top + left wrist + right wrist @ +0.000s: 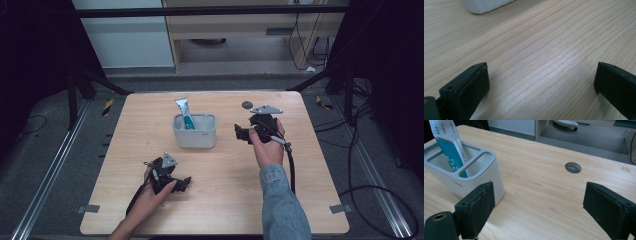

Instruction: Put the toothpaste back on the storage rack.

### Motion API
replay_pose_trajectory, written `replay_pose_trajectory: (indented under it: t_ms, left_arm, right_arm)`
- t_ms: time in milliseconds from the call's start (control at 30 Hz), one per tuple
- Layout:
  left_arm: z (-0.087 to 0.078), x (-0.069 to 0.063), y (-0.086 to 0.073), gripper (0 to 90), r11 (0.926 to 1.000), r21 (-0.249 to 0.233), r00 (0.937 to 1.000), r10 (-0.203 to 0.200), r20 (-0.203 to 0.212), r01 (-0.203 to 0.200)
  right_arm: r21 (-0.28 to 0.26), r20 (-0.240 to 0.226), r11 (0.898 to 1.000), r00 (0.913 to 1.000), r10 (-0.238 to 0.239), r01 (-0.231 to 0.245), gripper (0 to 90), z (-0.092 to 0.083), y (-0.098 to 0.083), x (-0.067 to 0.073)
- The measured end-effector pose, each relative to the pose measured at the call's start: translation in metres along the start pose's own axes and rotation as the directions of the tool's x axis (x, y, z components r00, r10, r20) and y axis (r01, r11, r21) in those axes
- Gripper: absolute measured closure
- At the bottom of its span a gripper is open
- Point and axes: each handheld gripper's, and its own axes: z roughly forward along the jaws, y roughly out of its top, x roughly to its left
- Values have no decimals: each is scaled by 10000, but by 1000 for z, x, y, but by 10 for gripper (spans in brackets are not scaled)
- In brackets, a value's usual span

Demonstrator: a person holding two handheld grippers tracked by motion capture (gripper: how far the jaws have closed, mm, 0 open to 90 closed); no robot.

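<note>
— Toothpaste tube (pixel 184 113)?
— Standing tilted in the left compartment of the white holder (pixel 195 137), mid-table.
— Right gripper (pixel 243 133)?
— Just right of the holder, jaws spread wide, nothing between them.
— Left gripper (pixel 182 184)?
— Nearer than the holder, resting on the table (pixel 225 200), jaws wide apart, empty as well.

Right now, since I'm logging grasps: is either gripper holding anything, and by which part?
Nothing is held. The left gripper and the right gripper both stand open over bare table; the tube sits in the holder.
</note>
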Motion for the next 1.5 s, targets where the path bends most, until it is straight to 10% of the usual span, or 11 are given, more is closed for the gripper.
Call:
replay_pose_trajectory:
  t_ms: [1500]
  left_arm:
    - [0, 0, 0, 0, 10000, 18, 10000, -25, -3, 25]
  right_arm:
    - [1350, 921, 9900, 9954, 280, -403, 83, 2, -106, -49]
